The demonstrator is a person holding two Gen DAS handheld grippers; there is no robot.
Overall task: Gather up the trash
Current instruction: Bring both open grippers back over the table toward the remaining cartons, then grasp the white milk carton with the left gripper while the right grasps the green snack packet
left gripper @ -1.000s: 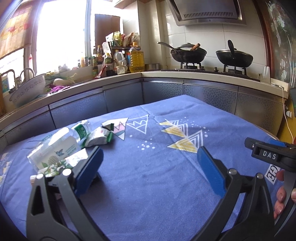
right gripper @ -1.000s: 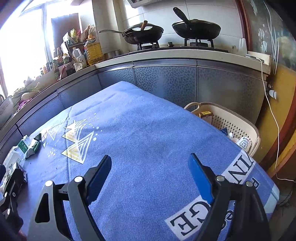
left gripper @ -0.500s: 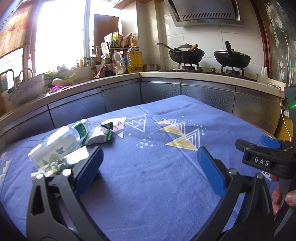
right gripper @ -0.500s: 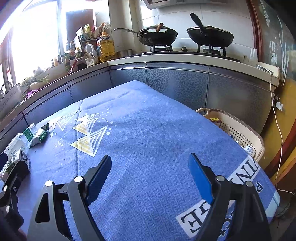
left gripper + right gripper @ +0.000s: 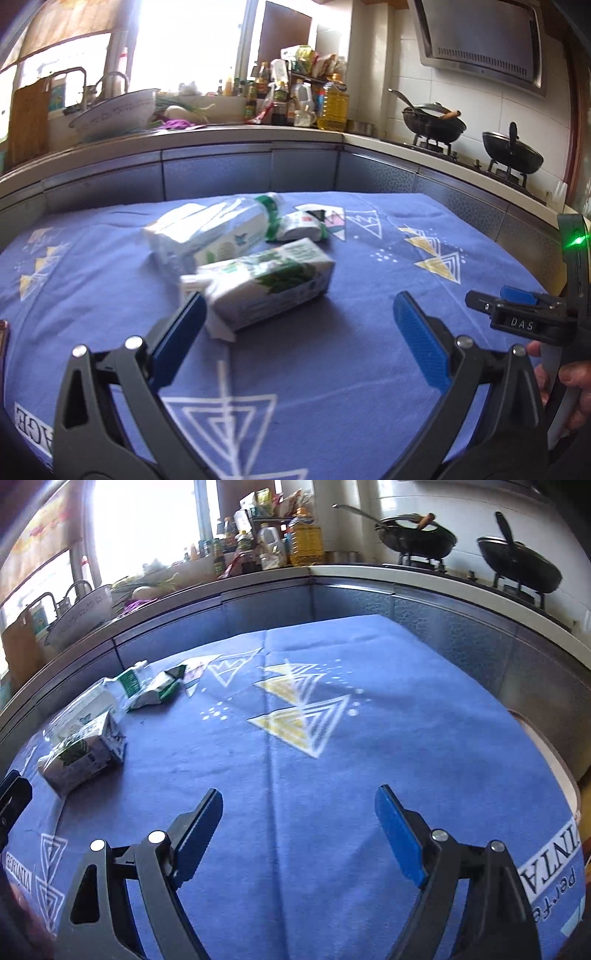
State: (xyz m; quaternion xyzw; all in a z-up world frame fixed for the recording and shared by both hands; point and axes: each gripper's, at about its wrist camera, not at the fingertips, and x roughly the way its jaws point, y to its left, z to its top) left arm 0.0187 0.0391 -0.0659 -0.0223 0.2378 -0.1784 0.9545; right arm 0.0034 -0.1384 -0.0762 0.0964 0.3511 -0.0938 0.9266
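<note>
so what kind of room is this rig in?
Almost certainly a home kitchen. Two black woks sit on a gas stove under a range hood, a sink tap stands by the window, and a big oil bottle stands among condiment bottles on the counter.

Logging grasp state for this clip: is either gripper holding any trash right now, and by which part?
Nothing is held. The left gripper is open just short of the carton; the right gripper is open over bare tablecloth.

left gripper (image 5: 295, 325) swung over toward the trash, so the carton (image 5: 266, 284) now sits right ahead between its wide-apart jaws.
</note>
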